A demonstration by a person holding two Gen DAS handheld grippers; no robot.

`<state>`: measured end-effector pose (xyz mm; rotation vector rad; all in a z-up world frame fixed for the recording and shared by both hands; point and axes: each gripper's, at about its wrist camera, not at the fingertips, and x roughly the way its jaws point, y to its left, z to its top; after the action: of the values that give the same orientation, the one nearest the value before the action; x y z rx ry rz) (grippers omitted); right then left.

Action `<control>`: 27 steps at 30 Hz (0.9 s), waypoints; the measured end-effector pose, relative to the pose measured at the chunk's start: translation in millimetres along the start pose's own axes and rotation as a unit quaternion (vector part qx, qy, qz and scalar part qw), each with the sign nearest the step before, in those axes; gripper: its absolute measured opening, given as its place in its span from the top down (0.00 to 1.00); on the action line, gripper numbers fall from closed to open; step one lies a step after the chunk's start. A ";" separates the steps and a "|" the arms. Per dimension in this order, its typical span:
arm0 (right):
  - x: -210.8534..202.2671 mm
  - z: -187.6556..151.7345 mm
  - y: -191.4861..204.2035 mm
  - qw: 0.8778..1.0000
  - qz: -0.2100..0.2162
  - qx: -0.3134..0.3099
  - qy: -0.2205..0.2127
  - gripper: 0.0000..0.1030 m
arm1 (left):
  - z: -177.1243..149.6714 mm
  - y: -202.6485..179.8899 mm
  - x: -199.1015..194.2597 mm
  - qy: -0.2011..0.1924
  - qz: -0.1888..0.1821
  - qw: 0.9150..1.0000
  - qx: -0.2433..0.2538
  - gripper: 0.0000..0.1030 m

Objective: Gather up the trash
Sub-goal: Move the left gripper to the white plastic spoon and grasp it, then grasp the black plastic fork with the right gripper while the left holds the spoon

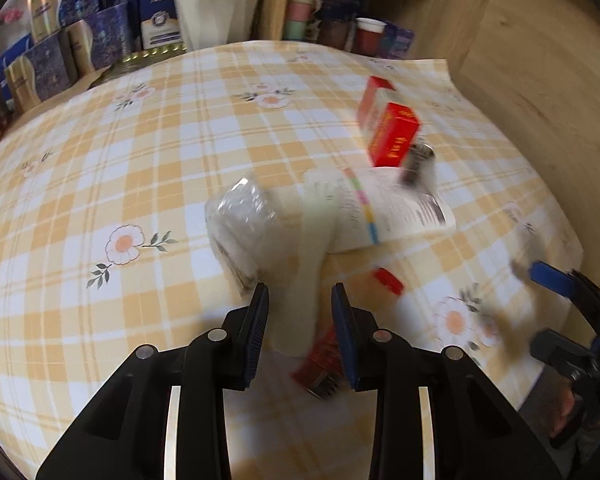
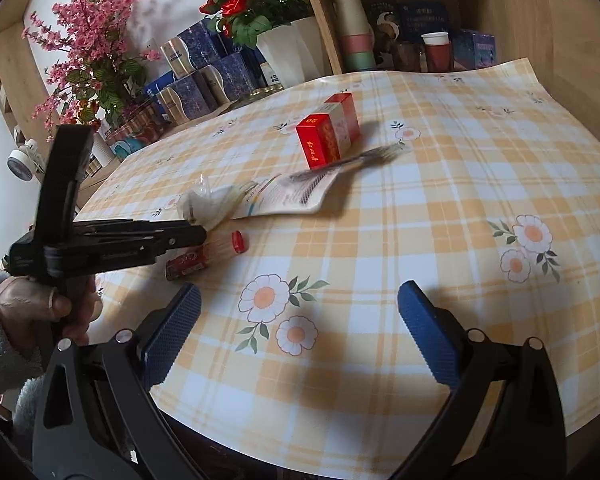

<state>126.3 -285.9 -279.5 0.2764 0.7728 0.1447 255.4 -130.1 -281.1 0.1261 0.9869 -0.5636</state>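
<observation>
The checked tabletop (image 2: 440,208) carries the trash: a printed leaflet (image 2: 296,192), two red boxes (image 2: 328,136) standing together behind it, crumpled plastic (image 1: 240,216) and a red-capped bottle (image 2: 208,254) near the front edge. Left tongs (image 1: 300,320) are narrowed around the bottle; whether they grip is unclear. Right tongs (image 2: 300,336) gape wide, empty.

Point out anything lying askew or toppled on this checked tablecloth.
A small bottle with a red cap lies on its side by the left gripper. A printed leaflet is sprawled with one edge curling up, and a crumpled clear wrapper sits beside it. The red boxes stand upright.
</observation>
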 end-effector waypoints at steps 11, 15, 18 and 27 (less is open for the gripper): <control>8.8 -8.3 -8.3 1.000 -0.005 0.027 0.004 0.06 | 20.4 -20.1 21.9 0.000 0.031 0.996 0.081 0.69; 4.9 -6.6 -10.6 0.999 -0.018 0.031 -0.012 0.06 | 26.9 -20.1 27.3 -0.011 0.030 0.996 0.084 0.78; 0.2 -4.9 -16.8 0.998 -0.028 0.040 -0.025 0.06 | 23.1 -16.0 22.3 -0.013 0.011 0.997 0.075 0.82; 4.2 18.7 -38.2 0.996 -0.020 0.070 -0.047 0.06 | -0.7 2.8 -23.6 -0.070 -0.017 0.997 -0.017 0.82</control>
<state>143.5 -325.0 -280.9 0.3978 0.6949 0.0388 246.3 -118.2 -262.7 0.0397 0.8630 -0.5782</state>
